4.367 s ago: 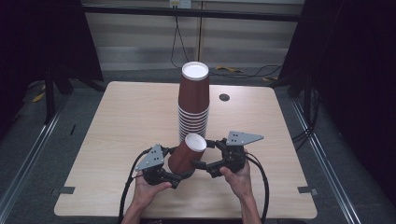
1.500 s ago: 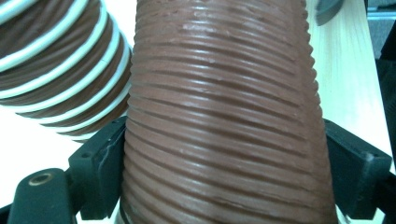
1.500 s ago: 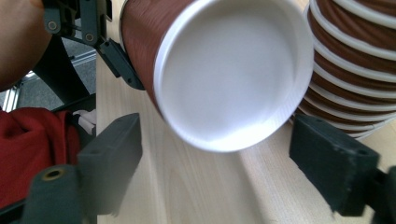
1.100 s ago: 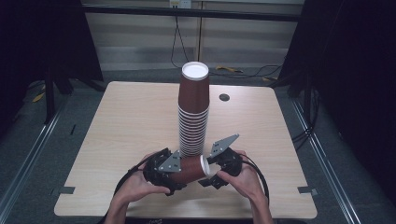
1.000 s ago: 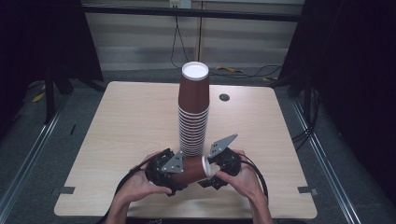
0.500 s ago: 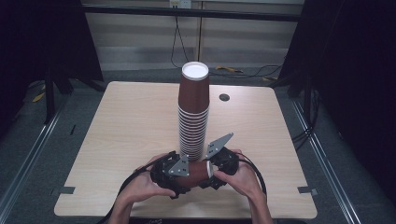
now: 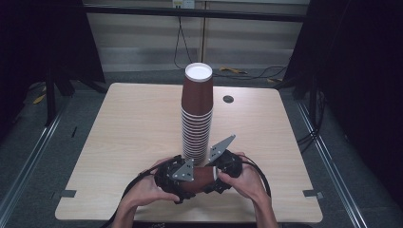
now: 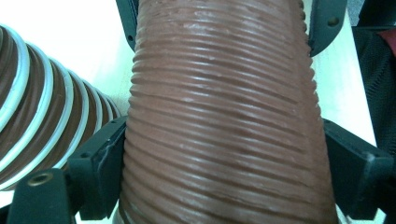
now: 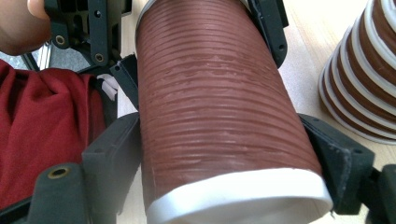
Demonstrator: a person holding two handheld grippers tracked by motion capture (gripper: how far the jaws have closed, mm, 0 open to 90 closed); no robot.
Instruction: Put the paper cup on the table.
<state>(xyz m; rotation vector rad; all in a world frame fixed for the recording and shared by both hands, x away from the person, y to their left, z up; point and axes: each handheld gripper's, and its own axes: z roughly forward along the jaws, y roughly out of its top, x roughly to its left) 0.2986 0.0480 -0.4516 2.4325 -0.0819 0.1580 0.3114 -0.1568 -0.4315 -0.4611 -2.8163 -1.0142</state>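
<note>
A brown ribbed paper cup [image 7: 202, 178] with a white rim lies level just above the table's front, held between both grippers. My left gripper [image 7: 177, 176] is shut on its narrow end; the cup [image 8: 229, 116] sits squeezed between the black jaws of the left gripper [image 8: 224, 163]. My right gripper [image 7: 222, 167] grips the rim end. Its jaws have just been closing, and in the right gripper view both jaws of the right gripper [image 9: 224, 154] press the cup [image 9: 219, 107] near its white rim. A tall stack of cups [image 7: 196, 114] stands right behind.
The stack of cups [image 8: 42, 116] [image 9: 364, 70] stands upside down on the wooden table [image 7: 128, 123], close to the grippers. A dark round grommet [image 7: 228, 99] sits at the back right. Red clothing [image 9: 42, 130] shows by the table's front edge. Black frame posts flank the table.
The cup, earlier tilted with its mouth up, now lies level between the grippers. Both hands have drawn slightly toward the front edge, and the right gripper's jaws have come in onto the cup.
</note>
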